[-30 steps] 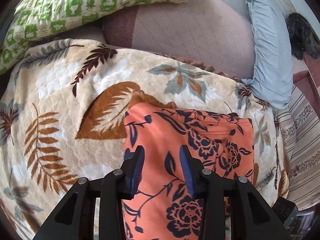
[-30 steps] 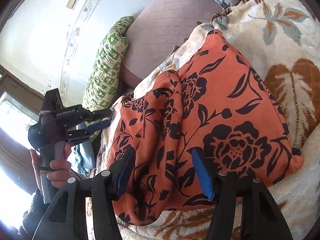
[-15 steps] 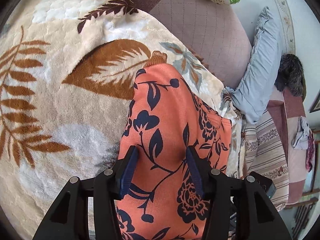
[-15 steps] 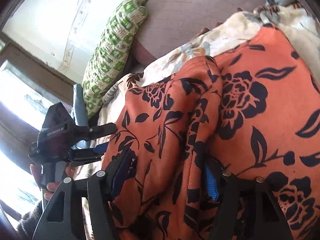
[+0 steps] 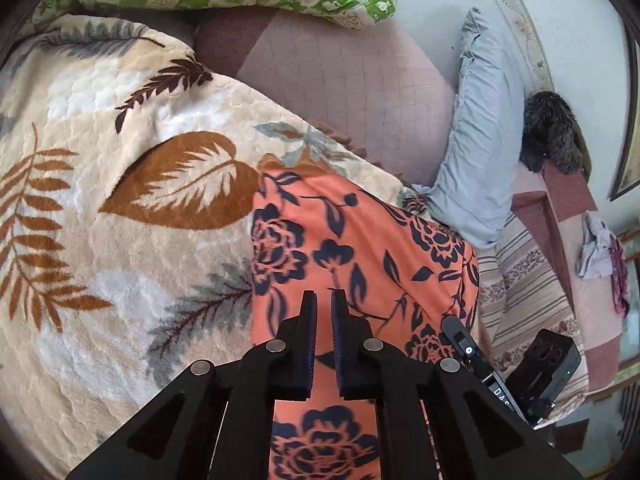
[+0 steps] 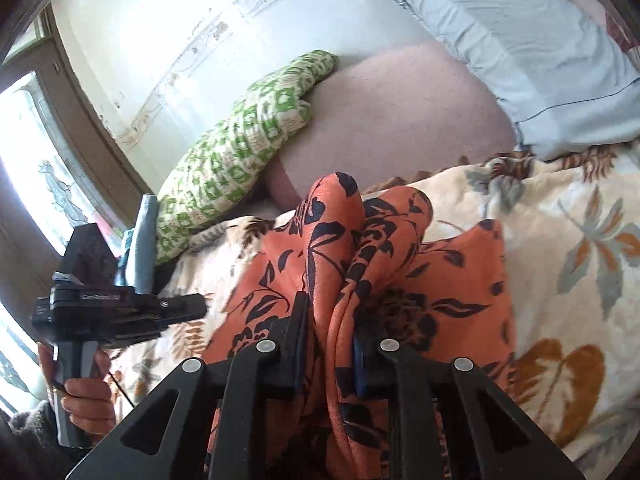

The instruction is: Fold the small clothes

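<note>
We've got the orange floral garment (image 5: 360, 248) lying on the leaf-print blanket (image 5: 120, 200) on the bed, near the blanket's edge, w/ the pink cushion (image 5: 352, 80) and the pale blue pillow (image 5: 480, 152) beyond it.

Right tool (image 6: 328, 312): jaws have just been closing and now pinch a bunched ridge of the garment, cloth rising in two humps past the tips. Grip looks thick, prob. several layers.

Left tool (image 5: 324, 300): jaws have just been closing too and are pressed nearly together over the near part of the garment. In the left wrist view only a thin slit shows between them and we can't make out cloth in it, so whether it caught fabric we can't tell. In the right wrist view that tool sits off the garment's left edge, held by a hand (image 6: 86, 396), apparently w/o cloth.

Step in hand, as we judge it: lift one side and carry it over to make the fold.

To do it well:
- keep the right pinch firm, lift just enough to clear the lower layer
- carry across in one flat sweep so the edge lands parallel to the far side, no twist
- use the left tool to pin or re-grab the near edge so the base doesn't drag on the plush blanket
- release only once the layer lies flat; smooth the humps after.
</note>
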{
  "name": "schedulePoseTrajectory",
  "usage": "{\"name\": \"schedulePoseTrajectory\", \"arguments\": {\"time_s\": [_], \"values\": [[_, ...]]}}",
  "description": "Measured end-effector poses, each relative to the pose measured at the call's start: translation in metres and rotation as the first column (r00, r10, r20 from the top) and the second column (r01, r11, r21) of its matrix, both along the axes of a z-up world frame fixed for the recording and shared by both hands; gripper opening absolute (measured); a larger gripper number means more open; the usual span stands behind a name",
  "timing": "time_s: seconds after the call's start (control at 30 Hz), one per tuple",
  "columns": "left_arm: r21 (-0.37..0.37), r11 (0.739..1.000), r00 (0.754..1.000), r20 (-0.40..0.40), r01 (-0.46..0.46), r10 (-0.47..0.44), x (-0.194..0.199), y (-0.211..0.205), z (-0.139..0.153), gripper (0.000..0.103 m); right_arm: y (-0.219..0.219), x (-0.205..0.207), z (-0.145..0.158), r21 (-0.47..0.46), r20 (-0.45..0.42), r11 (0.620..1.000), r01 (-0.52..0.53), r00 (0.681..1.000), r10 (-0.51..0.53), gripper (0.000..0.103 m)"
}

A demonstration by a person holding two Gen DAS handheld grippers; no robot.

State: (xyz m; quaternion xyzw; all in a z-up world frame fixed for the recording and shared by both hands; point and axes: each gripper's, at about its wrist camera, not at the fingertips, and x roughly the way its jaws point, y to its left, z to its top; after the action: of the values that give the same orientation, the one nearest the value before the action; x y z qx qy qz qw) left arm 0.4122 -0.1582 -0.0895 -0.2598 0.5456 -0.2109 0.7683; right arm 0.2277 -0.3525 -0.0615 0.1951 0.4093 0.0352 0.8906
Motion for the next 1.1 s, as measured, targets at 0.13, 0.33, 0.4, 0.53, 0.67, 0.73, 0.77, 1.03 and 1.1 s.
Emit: {"name": "schedulePoseTrajectory", "arguments": {"time_s": [0.13, 0.33, 0.4, 0.53, 0.67, 0.73, 0.77, 1.03, 1.1], "values": [[-0.003, 1.000, 0.994, -0.106, 0.024, -0.024, 0.003, -0.020, -0.031, 0.008, -0.034, -0.008, -0.037, -0.006, -0.110, 0.997, 0.073, 0.991, -0.073, 0.017], [0.095, 0.993, 0.993, -0.100, 0.071, -0.062, 0.006, -0.052, -0.037, 0.009, -0.058, -0.016, -0.054, 0.205, -0.129, 0.972, 0.112, 0.988, -0.086, 0.028], [0.098, 0.992, 0.994, -0.089, 0.076, -0.068, 0.006, -0.056, -0.030, 0.013, -0.069, -0.010, -0.053, 0.281, -0.125, 0.949, 0.141, 0.986, -0.110, 0.042], [0.133, 0.989, 0.996, -0.057, 0.070, -0.063, 0.000, -0.063, -0.015, 0.015, -0.066, 0.011, -0.046, 0.226, -0.145, 0.962, 0.152, 0.982, -0.121, 0.020], [0.266, 0.962, 0.997, 0.017, 0.067, -0.074, -0.018, -0.077, 0.001, 0.020, -0.058, 0.017, -0.029, 0.083, -0.091, 0.986, 0.145, 0.986, -0.137, 0.015], [0.328, 0.940, 0.996, -0.016, 0.090, -0.090, -0.020, -0.087, -0.008, 0.020, -0.060, 0.025, -0.048, -0.010, -0.190, 0.987, 0.160, 0.969, -0.159, 0.016], [0.340, 0.935, 0.995, -0.024, 0.097, -0.095, -0.023, -0.088, -0.011, 0.021, -0.062, 0.025, -0.053, -0.014, -0.212, 0.987, 0.158, 0.965, -0.157, 0.021], [0.248, 0.968, 0.998, 0.034, 0.042, -0.052, -0.057, -0.070, 0.027, 0.021, -0.068, -0.046, -0.002, 0.184, -0.062, 0.978, 0.096, 0.994, -0.086, 0.026], [0.245, 0.969, 0.996, 0.066, 0.038, -0.056, -0.071, -0.072, 0.034, 0.022, -0.054, -0.060, 0.004, 0.169, -0.056, 0.984, 0.051, 0.998, -0.042, 0.027]]}}
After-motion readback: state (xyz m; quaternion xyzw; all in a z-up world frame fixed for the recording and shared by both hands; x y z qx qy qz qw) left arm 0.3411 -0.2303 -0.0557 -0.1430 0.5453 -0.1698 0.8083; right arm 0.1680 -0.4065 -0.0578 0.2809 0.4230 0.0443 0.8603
